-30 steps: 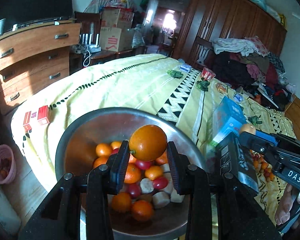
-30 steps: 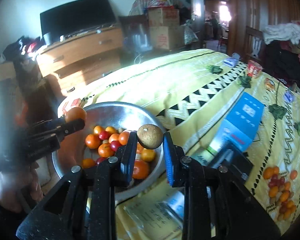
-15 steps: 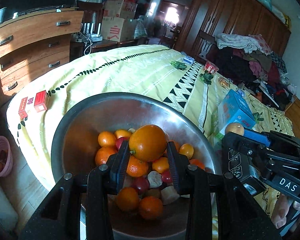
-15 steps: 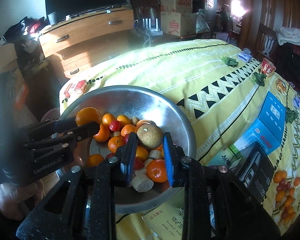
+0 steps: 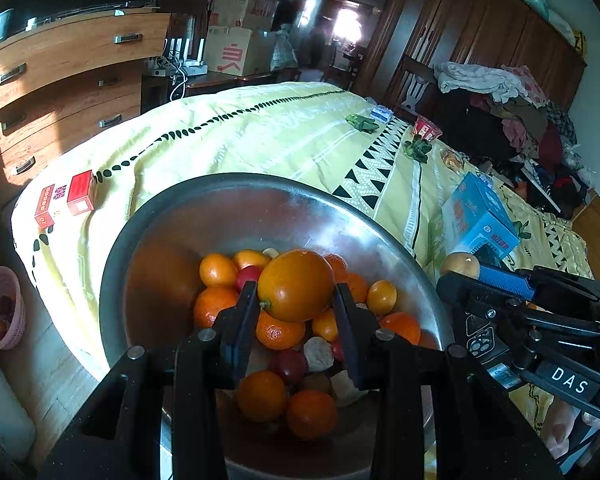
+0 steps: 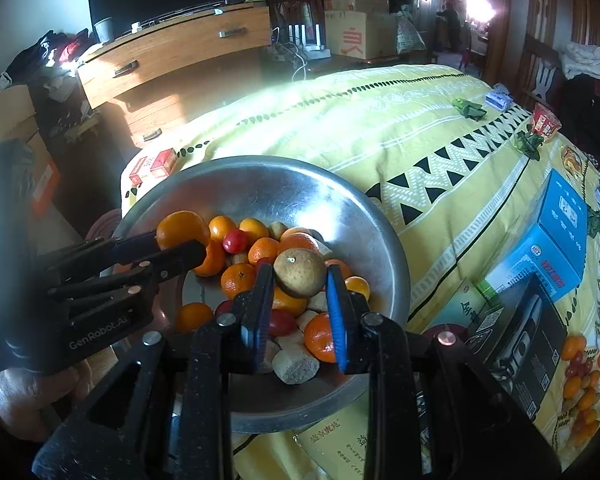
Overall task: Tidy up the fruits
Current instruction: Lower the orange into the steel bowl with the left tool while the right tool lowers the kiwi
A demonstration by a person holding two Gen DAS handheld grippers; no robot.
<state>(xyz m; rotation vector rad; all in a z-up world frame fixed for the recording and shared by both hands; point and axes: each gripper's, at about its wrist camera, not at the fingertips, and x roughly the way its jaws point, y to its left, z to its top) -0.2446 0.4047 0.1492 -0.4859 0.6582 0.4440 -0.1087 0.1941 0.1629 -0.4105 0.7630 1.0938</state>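
Note:
A steel bowl (image 5: pixel 260 208) (image 6: pixel 284 188) on the yellow bedspread holds several oranges, red cherry tomatoes and pale lumps. My left gripper (image 5: pixel 296 304) is shut on a large orange (image 5: pixel 296 285) and holds it above the bowl's fruit; it also shows in the right wrist view (image 6: pixel 180 240). My right gripper (image 6: pixel 298 280) is shut on a brown round fruit (image 6: pixel 299 272) above the bowl's middle; in the left wrist view it reaches in from the right (image 5: pixel 460 270).
A blue box (image 6: pixel 556 240) and a black device (image 6: pixel 528 344) lie right of the bowl. Loose small fruits (image 6: pixel 580 376) sit on the bedspread far right. Red packets (image 5: pixel 66 198) lie left. A pink basket (image 5: pixel 0 308) stands on the floor.
Both grippers have moved forward and down over the bowl with their fruits still held. The bowl now fills more of each view.

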